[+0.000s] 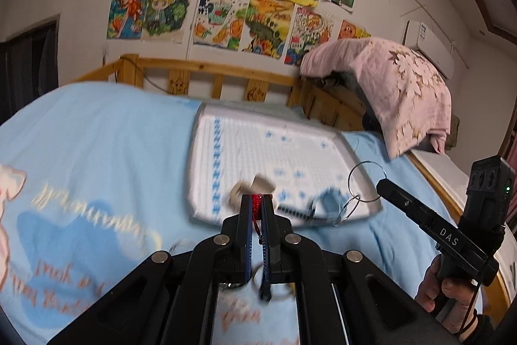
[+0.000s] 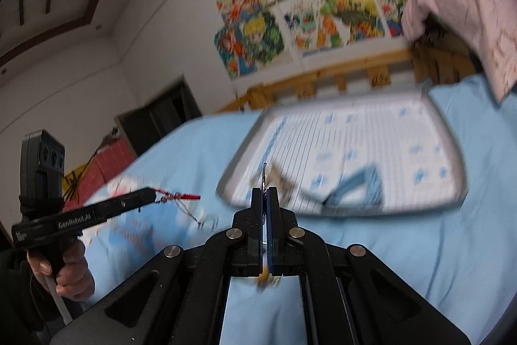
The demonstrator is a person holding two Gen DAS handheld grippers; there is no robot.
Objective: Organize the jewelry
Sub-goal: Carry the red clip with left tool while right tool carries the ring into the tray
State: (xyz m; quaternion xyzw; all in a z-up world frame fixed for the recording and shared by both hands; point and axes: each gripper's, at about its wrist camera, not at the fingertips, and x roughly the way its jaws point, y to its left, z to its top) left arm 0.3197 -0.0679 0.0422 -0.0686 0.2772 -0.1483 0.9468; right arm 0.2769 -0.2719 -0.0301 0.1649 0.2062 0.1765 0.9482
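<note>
My left gripper (image 1: 257, 199) is shut on a red beaded cord bracelet (image 1: 256, 203), held above the blue bedsheet; it also shows in the right wrist view (image 2: 181, 197), with beads and a red tassel hanging from the tip. My right gripper (image 2: 265, 193) is shut on thin silver hoop rings (image 1: 366, 181), which hang from its tip over the near right corner of a white tray (image 1: 206, 151) with blue markings. In the right wrist view only a thin metal edge (image 2: 264, 175) sticks out between the jaws. The tray (image 2: 449, 131) lies on the bed ahead, blurred.
A dark comb-like item (image 1: 295, 210) and a blue patch (image 1: 329, 199) lie on the tray. A pink floral cloth (image 1: 397, 86) hangs over the wooden bed rail (image 1: 206, 70). Drawings cover the wall behind. The bedsheet (image 1: 97, 134) carries printed lettering.
</note>
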